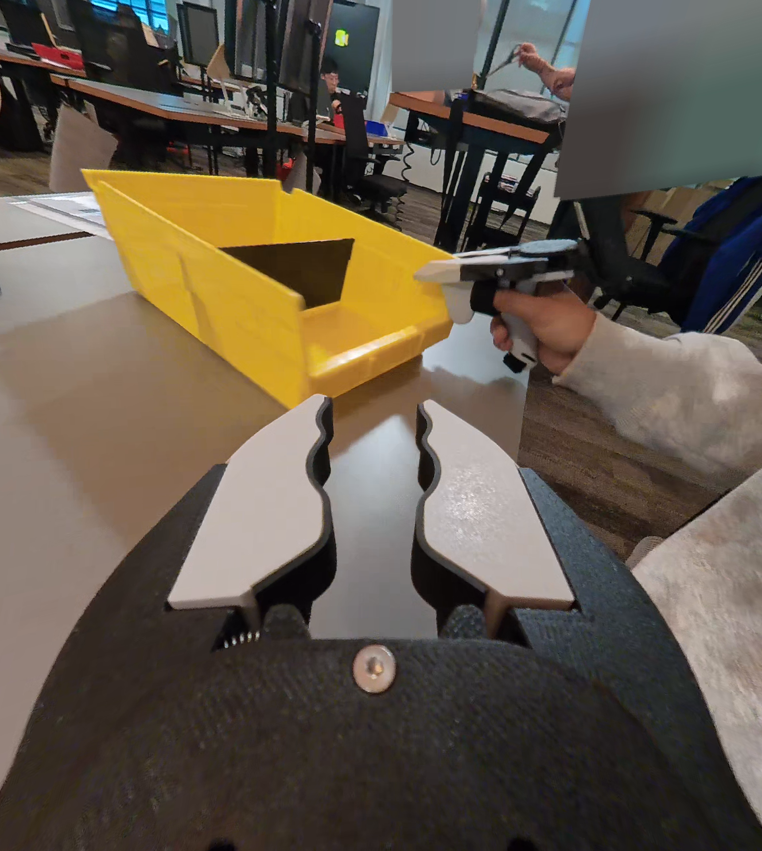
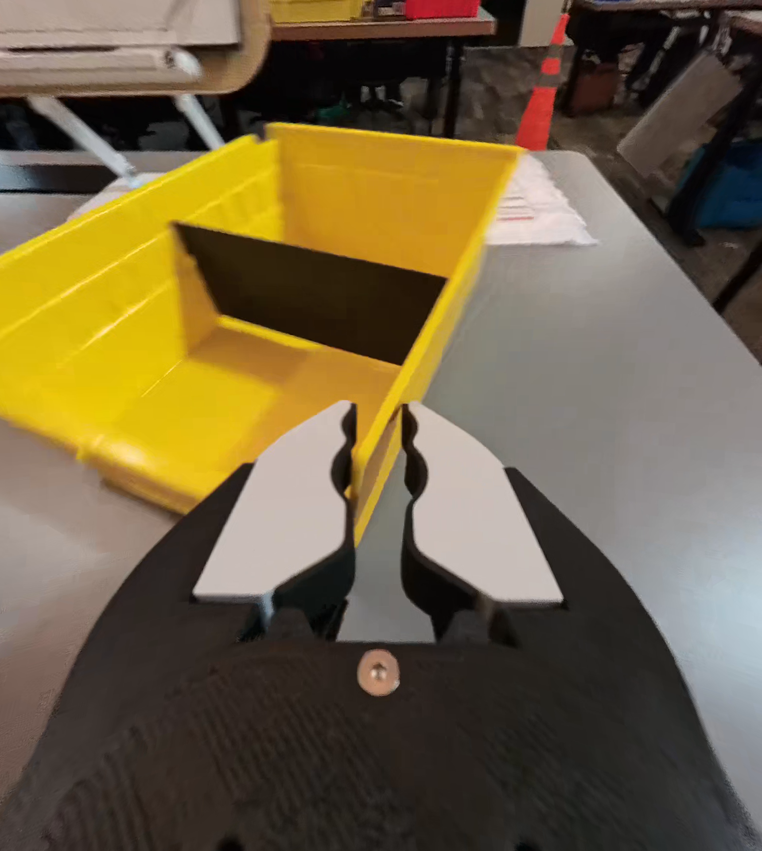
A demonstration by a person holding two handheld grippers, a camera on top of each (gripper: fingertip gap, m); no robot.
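A yellow bin [image 1: 250, 294] is seen on a grey table [image 1: 70, 414], near the table's right edge in the left wrist view. A black divider [image 2: 319, 304] is set upright across the bin, splitting it into a near and a far compartment; the near compartment is seen with nothing in it, the far one is mostly hidden.

The left gripper [image 1: 374, 407] is held above the table just short of the bin's near corner. Its fingers [image 1: 278, 483] are spread with a clear gap, nothing is held between them, and only bare tabletop shows through the gap.

The right gripper [image 2: 378, 410] is placed over the bin's right side wall, one finger inside the bin and one outside. The wall's top edge is seen running up through the gap. A gap is still visible beside the outer finger, so the wall is straddled, not pinched; contact on the inner finger cannot be told because of blur. In the left wrist view the same right gripper [image 1: 434, 271] is seen from the side at the bin's right wall, held by a hand [image 1: 549, 327] in a light grey sleeve [image 1: 692, 391].

Papers [image 2: 535, 216] are laid on the table beyond the bin. An orange cone [image 2: 540, 101] is stood on the floor behind the table. Desks, chairs and a seated person are seen in the background.
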